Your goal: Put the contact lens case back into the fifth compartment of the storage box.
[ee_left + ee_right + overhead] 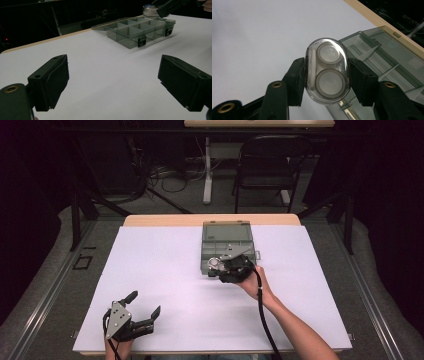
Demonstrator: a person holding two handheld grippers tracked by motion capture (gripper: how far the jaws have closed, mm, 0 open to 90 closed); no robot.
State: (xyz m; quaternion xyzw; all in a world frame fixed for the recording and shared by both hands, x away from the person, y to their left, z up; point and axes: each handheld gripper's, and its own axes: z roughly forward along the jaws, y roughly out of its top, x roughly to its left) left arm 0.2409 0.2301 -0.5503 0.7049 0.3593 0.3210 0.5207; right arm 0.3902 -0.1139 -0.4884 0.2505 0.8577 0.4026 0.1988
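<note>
I am gripping a clear, oval plastic case with two round grey-rimmed lids across its sides in my right gripper, above the near edge of the open grey-tinted plastic compartment box. My left gripper is gaping wide over the bare white tabletop, well apart.

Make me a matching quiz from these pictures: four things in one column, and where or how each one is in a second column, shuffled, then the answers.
Things
1. left gripper
2. right gripper
3. clear oval case
4. grey compartment box

States
A. lid open, at the far middle of the table
B. jaws wide apart over bare white table
C. pinched between two black jaws
D. closed on something, beside the box

Pairs: 1-B, 2-D, 3-C, 4-A
</note>
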